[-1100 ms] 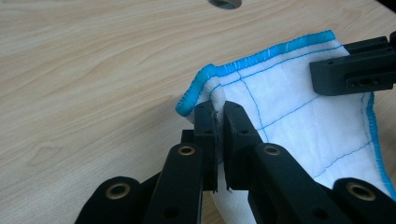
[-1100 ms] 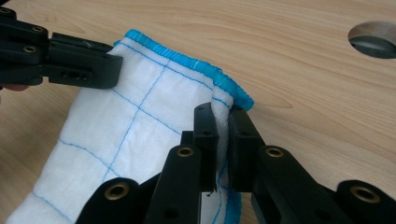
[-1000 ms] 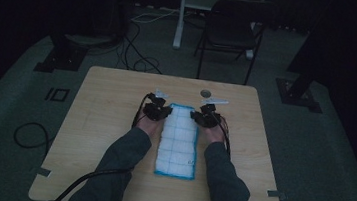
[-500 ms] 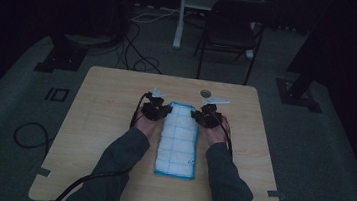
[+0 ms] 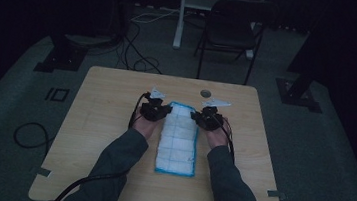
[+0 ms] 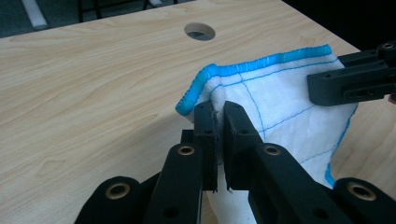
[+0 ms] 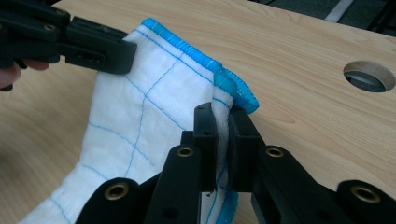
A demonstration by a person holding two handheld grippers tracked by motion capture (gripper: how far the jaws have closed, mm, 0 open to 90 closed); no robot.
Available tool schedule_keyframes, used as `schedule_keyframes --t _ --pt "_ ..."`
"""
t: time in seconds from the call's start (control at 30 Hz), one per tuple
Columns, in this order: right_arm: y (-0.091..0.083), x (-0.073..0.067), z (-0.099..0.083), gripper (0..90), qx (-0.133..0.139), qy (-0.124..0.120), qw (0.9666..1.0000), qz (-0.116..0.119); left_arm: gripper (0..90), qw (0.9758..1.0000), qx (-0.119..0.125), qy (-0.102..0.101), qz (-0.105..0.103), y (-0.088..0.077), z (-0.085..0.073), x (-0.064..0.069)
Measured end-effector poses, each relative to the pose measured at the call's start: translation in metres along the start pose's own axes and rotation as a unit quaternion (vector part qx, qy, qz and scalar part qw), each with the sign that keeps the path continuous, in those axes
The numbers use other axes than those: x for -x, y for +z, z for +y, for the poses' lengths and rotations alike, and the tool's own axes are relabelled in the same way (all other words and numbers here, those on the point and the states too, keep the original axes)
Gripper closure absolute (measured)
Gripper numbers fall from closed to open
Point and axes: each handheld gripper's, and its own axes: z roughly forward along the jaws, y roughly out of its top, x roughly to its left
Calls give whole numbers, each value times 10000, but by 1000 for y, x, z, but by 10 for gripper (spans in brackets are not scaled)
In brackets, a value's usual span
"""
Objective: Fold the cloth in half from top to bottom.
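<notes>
Cloth (image 5: 178, 139), white with a thin blue grid and a bright blue stitched border, lies lengthwise on the table (image 5: 103, 123) between the two grippers, its near end reaching back between the person's forearms. Left gripper (image 5: 156, 110) is clenched on the cloth's far corner on its own side; in the left gripper view (image 6: 217, 126) the black jaws pinch a raised fold of the fabric just behind the blue edge, which curls up off the wood. Right gripper (image 5: 206, 119) grasps the opposite far corner the same way, and in the right gripper view (image 7: 219, 123) the jaws squeeze the cloth just below its bunched blue corner. Beyond both grippers, a round hole (image 5: 205, 93) sits in the table, well apart from the cloth's far edge.
</notes>
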Motion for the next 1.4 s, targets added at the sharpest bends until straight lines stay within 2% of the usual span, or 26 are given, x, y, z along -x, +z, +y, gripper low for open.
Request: schedule_keyframes --t 0.2,0.4,1.0,1.4 --pt "-9 -5 -2 848 64 -69 9999 42 859 9999 47 70 -82 -7 -3 3" --pt "-13 -13 -5 848 108 -190 9997 58 858 9999 46 56 -128 -10 -8 2" --pt "-27 -28 -18 846 267 -127 9994 168 857 9994 167 85 -292 -28 -22 10" --pt "-34 -38 -30 842 288 -140 9992 219 856 9989 248 -1 -393 -37 -37 15"
